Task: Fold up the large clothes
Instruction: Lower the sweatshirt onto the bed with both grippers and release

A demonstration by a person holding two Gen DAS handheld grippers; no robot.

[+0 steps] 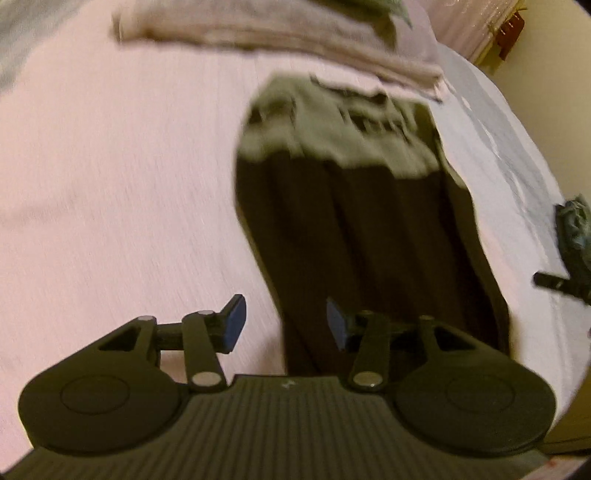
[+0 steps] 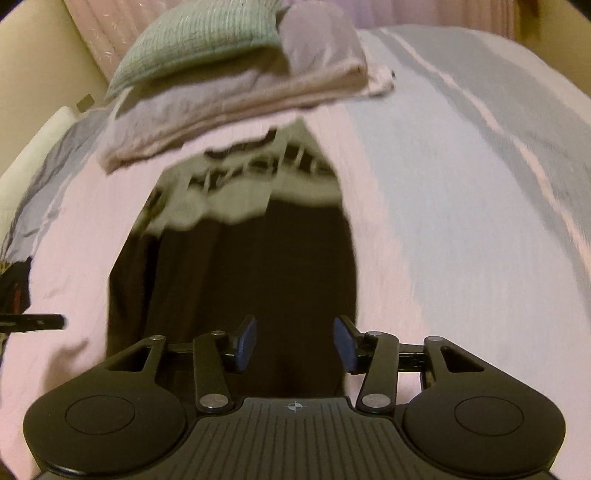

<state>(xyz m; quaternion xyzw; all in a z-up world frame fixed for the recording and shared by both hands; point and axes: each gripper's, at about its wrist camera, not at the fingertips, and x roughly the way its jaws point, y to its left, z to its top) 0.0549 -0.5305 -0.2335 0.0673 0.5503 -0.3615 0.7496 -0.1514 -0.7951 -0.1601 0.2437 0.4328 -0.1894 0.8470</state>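
Observation:
A large garment (image 1: 369,221), dark in its near part and pale olive with dark lettering at the far end, lies flat on the pink bed sheet (image 1: 110,184). My left gripper (image 1: 286,325) is open over its near left edge: one blue pad is above the sheet, the other above the dark cloth. In the right wrist view the same garment (image 2: 251,266) stretches away from my right gripper (image 2: 295,343), which is open over the dark near end. Neither pair of pads presses on cloth. Both views are blurred.
A stack of folded clothes (image 2: 229,85) with a teal knit piece (image 2: 199,40) on top lies just beyond the garment's far end, also in the left view (image 1: 295,33). Grey-blue striped bedding (image 2: 461,184) spreads to the right. A cream wall (image 2: 33,55) borders the bed.

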